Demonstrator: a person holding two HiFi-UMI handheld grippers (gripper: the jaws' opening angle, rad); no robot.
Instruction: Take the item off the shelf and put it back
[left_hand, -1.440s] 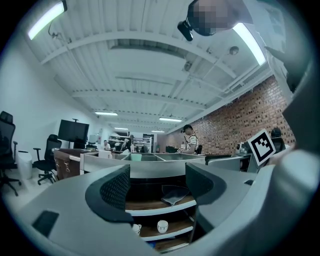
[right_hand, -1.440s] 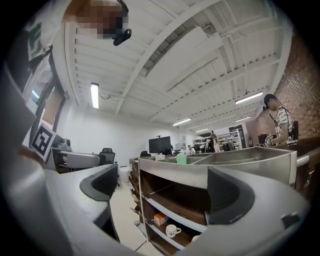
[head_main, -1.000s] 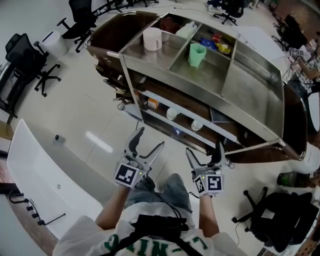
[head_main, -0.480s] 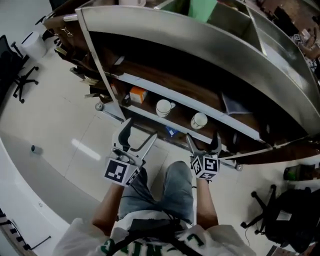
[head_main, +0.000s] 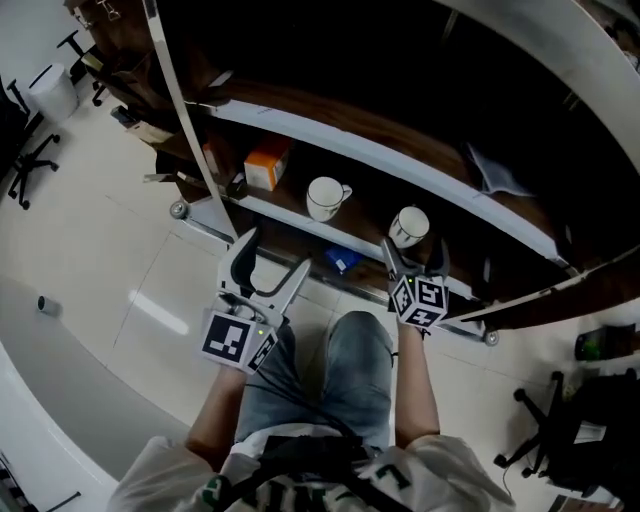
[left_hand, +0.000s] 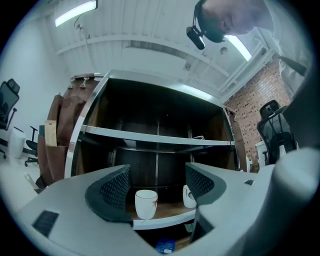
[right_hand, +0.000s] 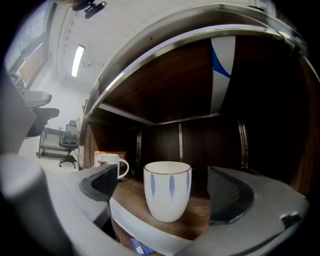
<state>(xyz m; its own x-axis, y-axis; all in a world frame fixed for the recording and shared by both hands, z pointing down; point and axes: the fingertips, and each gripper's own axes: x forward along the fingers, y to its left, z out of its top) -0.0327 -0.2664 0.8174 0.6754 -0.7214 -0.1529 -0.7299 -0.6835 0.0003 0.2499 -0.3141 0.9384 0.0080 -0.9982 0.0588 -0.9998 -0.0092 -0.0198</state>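
Two white mugs stand on a low wooden shelf (head_main: 360, 238) of a curved cart. The one with blue leaf marks (right_hand: 167, 197) (head_main: 407, 226) sits close in front of my right gripper (right_hand: 165, 187) (head_main: 412, 262), whose jaws are open on either side of it without touching. The mug with a handle and red print (head_main: 327, 197) (left_hand: 146, 203) (right_hand: 110, 163) stands to its left. My left gripper (head_main: 265, 268) (left_hand: 156, 187) is open and empty, held back from the shelf over the floor.
An orange box (head_main: 266, 165) sits left of the mugs on the same shelf. A blue packet (head_main: 342, 261) lies on the floor under the shelf edge. A metal post (head_main: 185, 120) runs up the cart's left corner. Office chairs (head_main: 25, 150) stand far left.
The view has dropped and closed in on the lower shelf. My right gripper has moved forward until its jaws flank the blue-marked mug. The left gripper has barely moved.
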